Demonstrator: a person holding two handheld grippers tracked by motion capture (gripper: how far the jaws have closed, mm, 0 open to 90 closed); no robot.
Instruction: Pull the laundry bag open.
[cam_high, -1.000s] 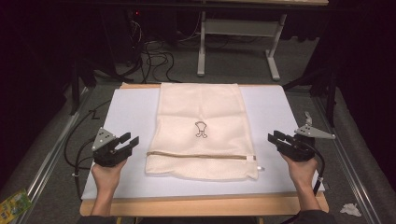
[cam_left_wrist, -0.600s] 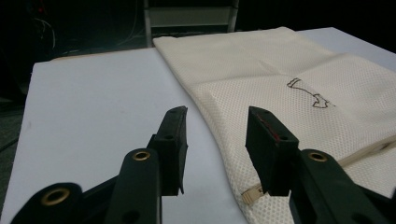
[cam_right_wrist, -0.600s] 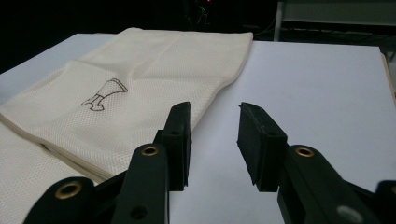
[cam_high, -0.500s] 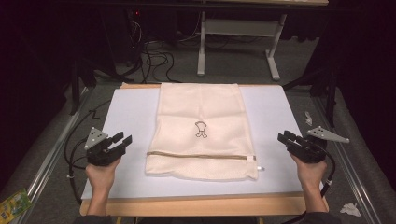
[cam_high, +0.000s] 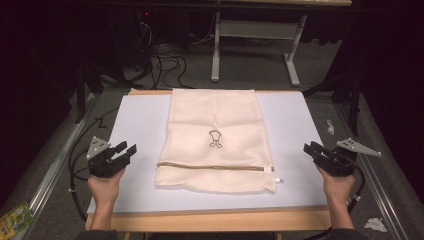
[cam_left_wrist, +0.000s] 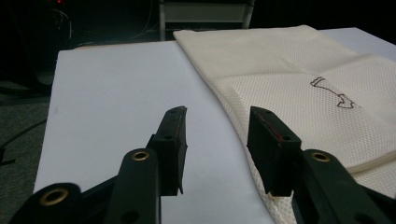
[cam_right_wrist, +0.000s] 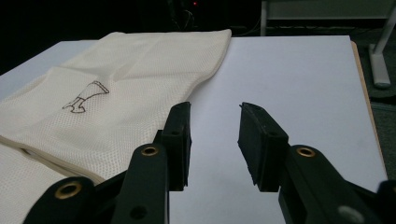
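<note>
My left gripper sits at the left edge of the white board, jaws spread wide with nothing between them, my left hand wrapped around it from below. My right gripper sits at the board's right edge, its jaws likewise parted and empty, held in my right hand. Between them, in the middle of the board, lies a cream mesh bag, flat, with a small dark outline drawing on it and a zipper line running across near the edge closest to me. In the left gripper view, one of my jaws overlaps the bag's edge; I cannot tell whether it touches.
</note>
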